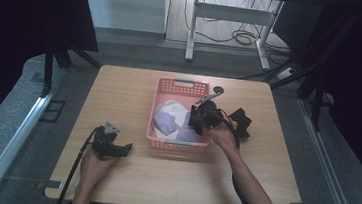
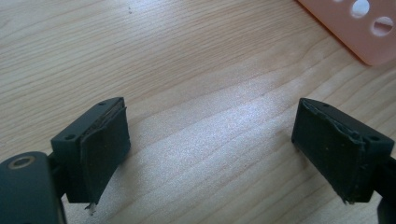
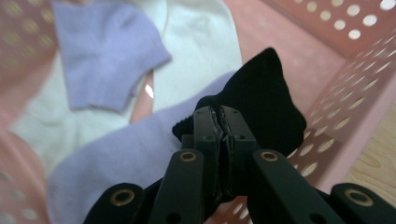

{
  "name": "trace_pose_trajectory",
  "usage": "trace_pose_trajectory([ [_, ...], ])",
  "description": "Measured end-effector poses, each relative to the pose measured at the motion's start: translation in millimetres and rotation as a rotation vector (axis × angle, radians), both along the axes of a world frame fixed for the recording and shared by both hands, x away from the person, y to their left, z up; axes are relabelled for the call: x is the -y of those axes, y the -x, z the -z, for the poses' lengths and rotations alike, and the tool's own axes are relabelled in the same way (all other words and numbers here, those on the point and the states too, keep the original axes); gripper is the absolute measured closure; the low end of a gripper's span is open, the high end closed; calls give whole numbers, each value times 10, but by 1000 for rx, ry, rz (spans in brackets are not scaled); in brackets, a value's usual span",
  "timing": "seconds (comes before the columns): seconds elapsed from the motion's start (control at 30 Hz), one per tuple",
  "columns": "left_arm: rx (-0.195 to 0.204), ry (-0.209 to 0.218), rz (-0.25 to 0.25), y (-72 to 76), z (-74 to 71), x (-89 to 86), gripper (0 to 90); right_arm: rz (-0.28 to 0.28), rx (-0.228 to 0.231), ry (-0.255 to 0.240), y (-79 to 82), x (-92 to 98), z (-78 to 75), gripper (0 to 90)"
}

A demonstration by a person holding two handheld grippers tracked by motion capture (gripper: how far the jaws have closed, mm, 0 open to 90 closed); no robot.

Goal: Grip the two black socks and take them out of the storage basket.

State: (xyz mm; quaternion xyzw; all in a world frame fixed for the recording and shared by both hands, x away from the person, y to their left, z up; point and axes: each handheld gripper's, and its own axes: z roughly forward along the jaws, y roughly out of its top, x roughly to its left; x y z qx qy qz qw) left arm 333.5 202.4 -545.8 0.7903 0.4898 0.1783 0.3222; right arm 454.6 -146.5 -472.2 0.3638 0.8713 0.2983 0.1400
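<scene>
With my right gripper [image 3: 219, 122] clamped on the black sock [image 3: 266, 100] low inside the pink basket [image 1: 162, 87] near its right wall, I'd lift straight up and slowly, so the sock clears the rim without dragging the purple sock [image 3: 105, 53] and the white sock [image 3: 196, 42] lying beside it. My left gripper [image 2: 212, 151], jaws apart and empty, rests on the desk [image 1: 172, 176] toward its near left corner, well clear of the basket.

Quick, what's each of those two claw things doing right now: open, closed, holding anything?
Left gripper: open, empty, over the bare table.
Right gripper: closed on a black sock, inside the pink basket.
</scene>
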Motion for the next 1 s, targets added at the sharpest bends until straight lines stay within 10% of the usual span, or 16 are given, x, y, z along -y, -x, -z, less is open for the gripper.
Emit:
trace_pose_trajectory([
  [1.0, 0, 1, -1, -1, 0, 1, 109, -37, 76, -335, 67, 168, -882, 862],
])
